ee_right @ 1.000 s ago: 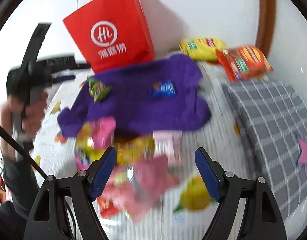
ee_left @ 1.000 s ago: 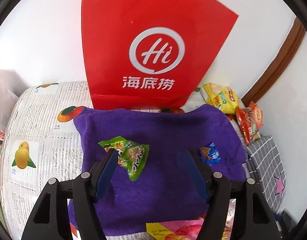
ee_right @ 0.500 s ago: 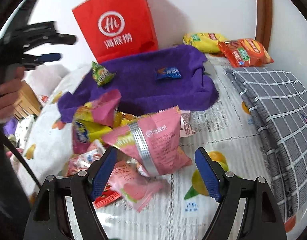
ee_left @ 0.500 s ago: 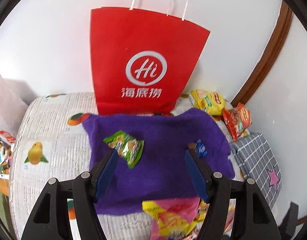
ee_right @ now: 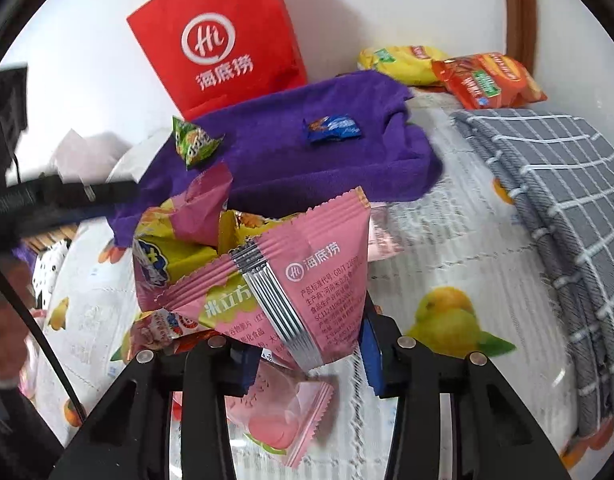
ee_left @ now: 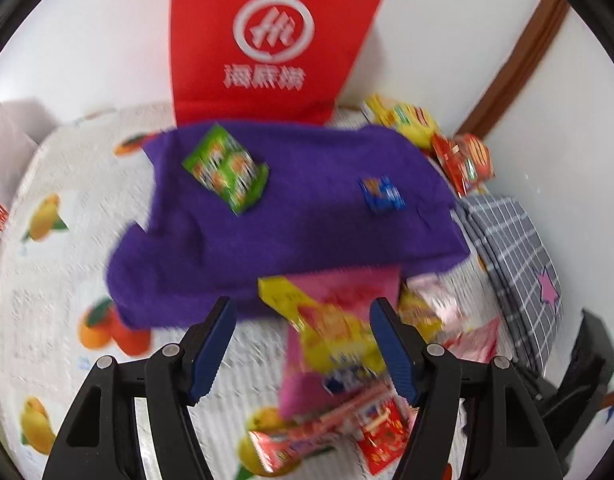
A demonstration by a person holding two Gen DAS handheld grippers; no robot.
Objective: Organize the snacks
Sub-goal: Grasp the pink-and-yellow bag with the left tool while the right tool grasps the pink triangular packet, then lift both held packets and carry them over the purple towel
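- The right claw (ee_right: 307, 354) has just been closing and now pinches the lower part of the pink foil snack packet with a silver seam (ee_right: 291, 280); the blue pads press on it near its bottom corner only, so the packet may pivot or slip out when it is lifted;
- This packet stands at the near edge of the counter with the fruit-printed white cloth (ee_right: 435, 264), on top of a loose heap; the yellow and pink crinkled wrapper (ee_right: 179, 240) leans against it behind, and a small pink transparent sachet (ee_right: 283, 420) lies just under the claw; I judge that a lift could drag these neighbours along or scatter them over the near edge;
- The left claw (ee_left: 303, 344) is open and holds nothing; its view is blurred, so I cannot tell how close its fingers are to the heap; it points at the same pile as the right claw, and the two tools could knock each other there;
- The purple fleece towel (ee_right: 307, 152) in the middle of the counter already carries a green snack packet (ee_right: 195, 142) and a small blue wrapped candy (ee_right: 333, 128); a careless placement could push them off it;
- The red paper bag with white logo (ee_right: 219, 44) stands upright at the far edge against the wall; it looks light, and a knock from an arm could tip it.
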